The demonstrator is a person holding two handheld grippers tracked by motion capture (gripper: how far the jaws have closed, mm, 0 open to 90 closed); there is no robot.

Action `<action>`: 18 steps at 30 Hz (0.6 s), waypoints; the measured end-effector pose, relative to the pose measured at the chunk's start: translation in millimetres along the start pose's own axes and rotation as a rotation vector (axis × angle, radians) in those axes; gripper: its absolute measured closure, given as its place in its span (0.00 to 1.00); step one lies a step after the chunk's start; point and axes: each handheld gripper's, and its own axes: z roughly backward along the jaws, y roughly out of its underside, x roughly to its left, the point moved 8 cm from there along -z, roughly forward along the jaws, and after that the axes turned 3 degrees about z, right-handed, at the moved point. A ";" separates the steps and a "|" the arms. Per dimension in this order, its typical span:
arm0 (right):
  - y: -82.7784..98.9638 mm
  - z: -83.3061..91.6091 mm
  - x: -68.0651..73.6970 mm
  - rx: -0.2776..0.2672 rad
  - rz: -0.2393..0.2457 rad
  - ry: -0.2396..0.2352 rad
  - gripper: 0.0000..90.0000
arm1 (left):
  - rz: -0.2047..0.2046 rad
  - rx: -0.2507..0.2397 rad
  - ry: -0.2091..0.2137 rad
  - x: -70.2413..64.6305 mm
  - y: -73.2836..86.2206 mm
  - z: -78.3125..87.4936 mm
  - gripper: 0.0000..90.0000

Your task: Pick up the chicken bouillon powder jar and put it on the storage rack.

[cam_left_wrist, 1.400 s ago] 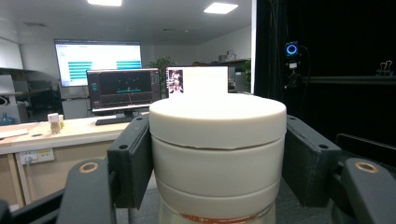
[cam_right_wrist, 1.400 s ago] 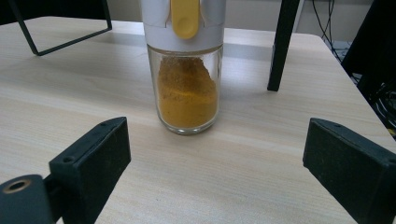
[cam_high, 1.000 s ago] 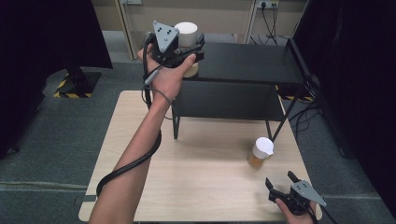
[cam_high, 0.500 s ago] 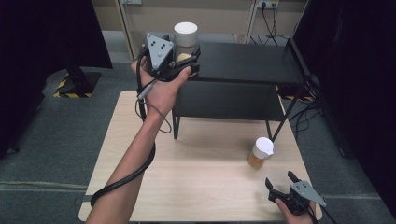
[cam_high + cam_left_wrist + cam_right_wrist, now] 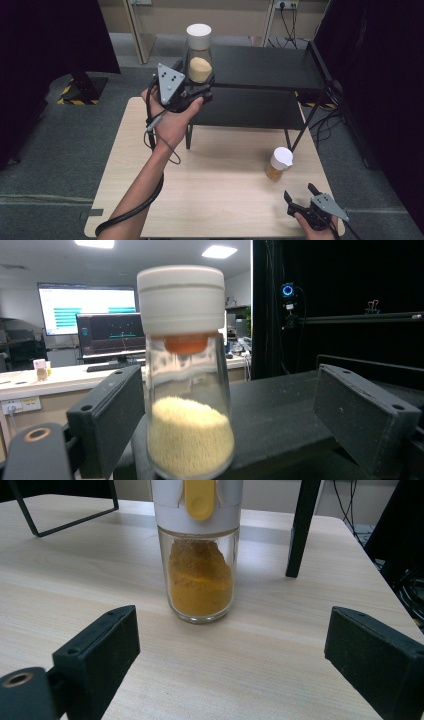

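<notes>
While the pale-grain jar (image 5: 185,375) stands on the black shelf (image 5: 270,67) between my left gripper's (image 5: 197,87) spread, unclenched jaws, nothing is grasped yet; right gripper (image 5: 302,200) idles open.

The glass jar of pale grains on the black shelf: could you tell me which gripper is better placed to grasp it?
Left. The left gripper has its open jaws around the glass jar of pale grains; the right gripper is low by the orange-powder jar.

Light wooden table (image 5: 220,200) on grey carpeted floor (image 5: 55,150), black two-tier metal shelf (image 5: 270,70) at its far edge, black curtains (image 5: 380,75) on both sides, yellow-black hazard tape (image 5: 67,92) at left, ceiling light panels (image 5: 220,251) and lit monitors (image 5: 90,310) beyond.
</notes>
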 end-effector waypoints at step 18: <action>-0.3 -0.2 0.9 0.002 0.008 0.001 0.08 | 0.017 0.029 0.045 -3.9 52.5 30.0 0.13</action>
